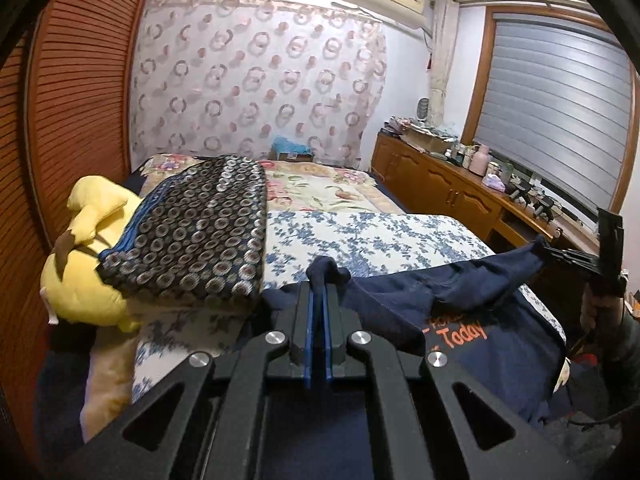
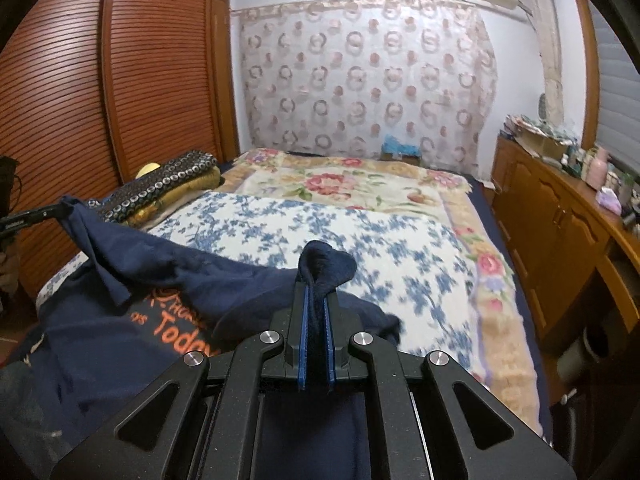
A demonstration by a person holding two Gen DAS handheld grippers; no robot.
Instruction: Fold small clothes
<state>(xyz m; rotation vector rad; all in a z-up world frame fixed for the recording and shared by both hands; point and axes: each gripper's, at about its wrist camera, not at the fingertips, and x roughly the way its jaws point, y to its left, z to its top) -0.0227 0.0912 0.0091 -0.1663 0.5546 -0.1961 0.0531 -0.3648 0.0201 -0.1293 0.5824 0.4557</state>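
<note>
Mid-fold: left gripper [image 1: 318, 296] and right gripper [image 2: 316, 292] each clenched on navy shirt [image 1: 500, 344] edge, lower frame; next lay it flat on bed [image 2: 360, 232].

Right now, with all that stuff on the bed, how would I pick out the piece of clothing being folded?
Start at the bed with the blue-flowered cover and look to its near end. There a navy T-shirt is lifted by its edge between two black tools. Its orange lettering, including the word "Today", sets it apart from the ring-patterned folded blanket and yellow plush toy nearby.
</note>
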